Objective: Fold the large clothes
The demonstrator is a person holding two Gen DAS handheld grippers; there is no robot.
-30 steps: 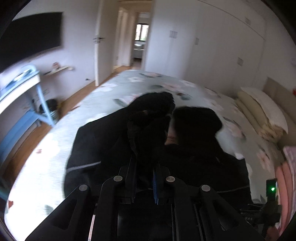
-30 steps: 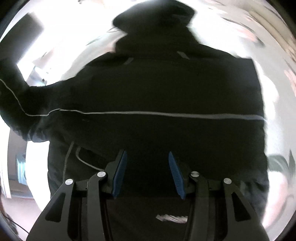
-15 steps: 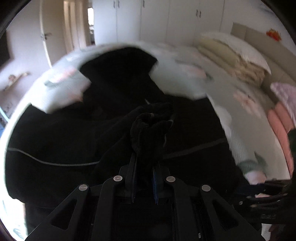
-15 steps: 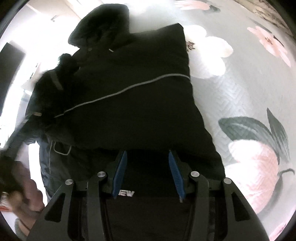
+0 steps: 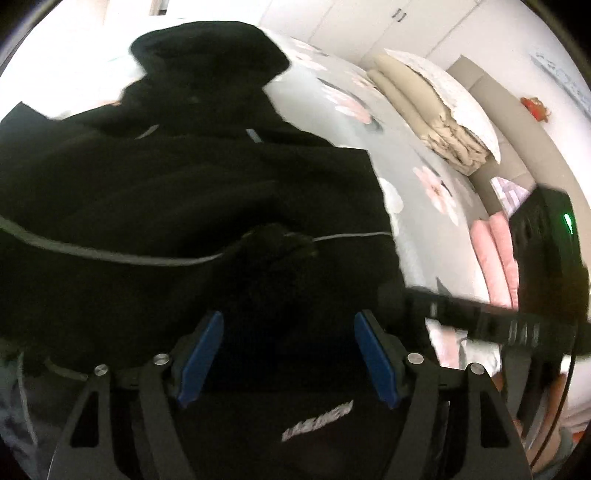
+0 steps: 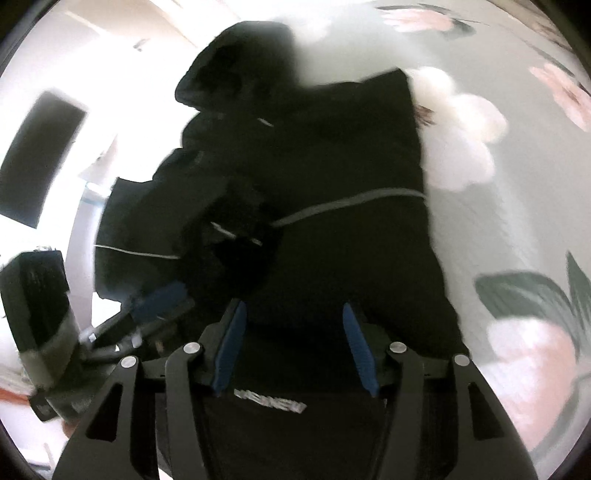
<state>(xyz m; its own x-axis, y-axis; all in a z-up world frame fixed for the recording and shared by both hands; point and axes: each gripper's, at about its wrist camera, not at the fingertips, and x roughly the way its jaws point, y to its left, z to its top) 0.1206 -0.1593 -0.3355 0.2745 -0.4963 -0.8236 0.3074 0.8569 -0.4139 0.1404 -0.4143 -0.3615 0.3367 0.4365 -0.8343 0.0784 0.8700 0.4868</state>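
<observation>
Under both opening grippers — left gripper (image 5: pixel 288 354), right gripper (image 6: pixel 293 345) — black jacket (image 5: pixel 184 192) lies unheld.

A bed with a grey-green floral bedspread (image 5: pixel 417 155) fills the room's middle. At its head edge lie stacked beige and white pillows (image 5: pixel 443 110), pink folded bedding (image 5: pixel 495 251) beside them. White wardrobe doors (image 5: pixel 369 26) line the far wall. A dark screen (image 6: pixel 40 155) hangs on a bright, washed-out wall.

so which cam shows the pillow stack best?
Left wrist. The pillow stack sits clear at the head of the bed, upper right of the black jacket. Right wrist shows none of it, only jacket and floral bedspread.
</observation>
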